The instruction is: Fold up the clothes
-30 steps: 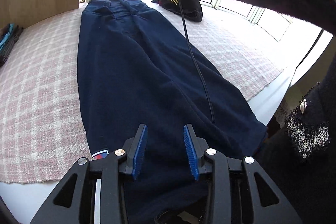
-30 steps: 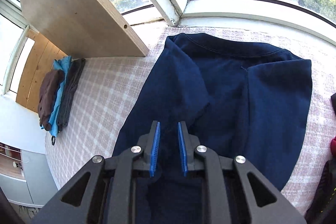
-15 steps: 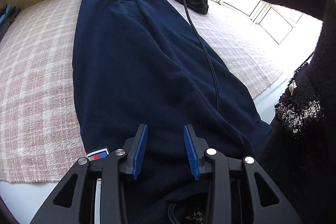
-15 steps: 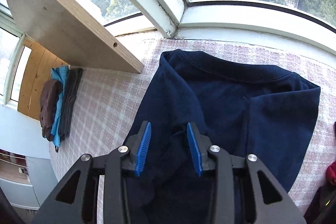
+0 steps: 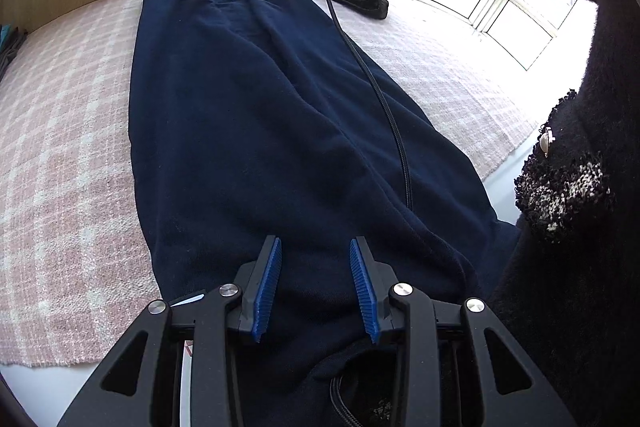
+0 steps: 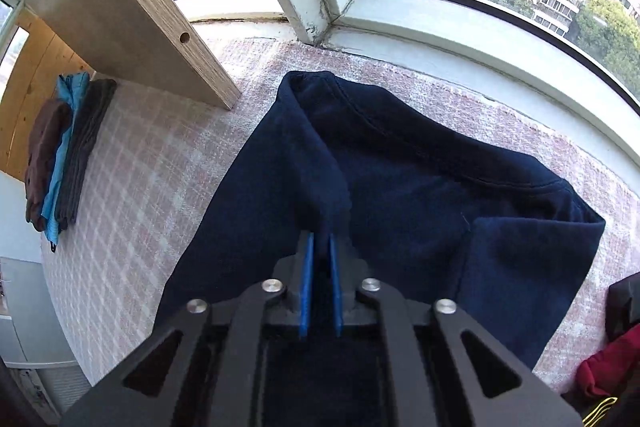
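**Right tongs pinch far end, left tongs spread at near end**

Right tongs (image 6: 319,259) pressed together on a fold of the navy garment (image 5: 248,115) near its far left corner. Left tongs (image 5: 316,287) spread, hovering over the near hem, gripping nothing. Garment lies lengthwise on the pink checked cloth (image 5: 60,155), long axis running from one pair of tongs to the other. Likely next: left closes on the hem.

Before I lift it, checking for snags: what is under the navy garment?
The navy fleece garment lies on a pink checked woven cloth, visible all around it. Whatever sits directly beneath is covered.
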`<state>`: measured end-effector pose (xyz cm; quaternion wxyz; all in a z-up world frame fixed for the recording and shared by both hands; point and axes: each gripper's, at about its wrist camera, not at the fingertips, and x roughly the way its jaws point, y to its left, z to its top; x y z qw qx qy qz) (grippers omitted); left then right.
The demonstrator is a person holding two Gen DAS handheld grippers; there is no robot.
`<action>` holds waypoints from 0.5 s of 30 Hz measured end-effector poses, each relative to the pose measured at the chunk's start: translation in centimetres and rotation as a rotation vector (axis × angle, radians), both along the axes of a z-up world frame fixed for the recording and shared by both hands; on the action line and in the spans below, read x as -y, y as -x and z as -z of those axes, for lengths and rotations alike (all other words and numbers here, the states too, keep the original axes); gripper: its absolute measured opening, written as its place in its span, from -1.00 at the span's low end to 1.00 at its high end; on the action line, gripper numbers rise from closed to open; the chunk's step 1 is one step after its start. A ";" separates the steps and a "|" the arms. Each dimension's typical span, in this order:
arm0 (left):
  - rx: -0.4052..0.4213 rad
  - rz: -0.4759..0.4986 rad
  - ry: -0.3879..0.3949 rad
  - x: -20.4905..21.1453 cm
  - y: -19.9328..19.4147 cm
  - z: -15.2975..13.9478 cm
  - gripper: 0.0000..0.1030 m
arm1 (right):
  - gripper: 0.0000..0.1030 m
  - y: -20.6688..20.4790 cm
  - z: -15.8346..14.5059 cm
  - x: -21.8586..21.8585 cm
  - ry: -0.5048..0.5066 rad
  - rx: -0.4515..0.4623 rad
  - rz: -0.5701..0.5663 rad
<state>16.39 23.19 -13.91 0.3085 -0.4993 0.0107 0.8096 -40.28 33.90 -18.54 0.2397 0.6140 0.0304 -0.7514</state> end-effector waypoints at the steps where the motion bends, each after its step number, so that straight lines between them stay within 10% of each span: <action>1: 0.000 -0.002 -0.002 0.1 0.0 0.0 -0.34 | -0.93 0.0 -0.4 0.3 -0.016 -0.020 -0.024; 5: 0.002 -0.009 -0.009 0.3 -0.2 -0.1 -0.34 | -0.93 0.3 -2.7 1.3 -0.095 -0.200 -0.094; 10: 0.007 -0.004 -0.012 -0.2 0.1 0.0 -0.32 | -0.51 1.7 0.0 1.7 -0.175 -0.098 -0.104; 15: 0.009 -0.006 -0.020 -0.1 0.2 0.0 -0.32 | -0.51 -0.2 -3.8 -0.2 -0.052 -0.233 -0.043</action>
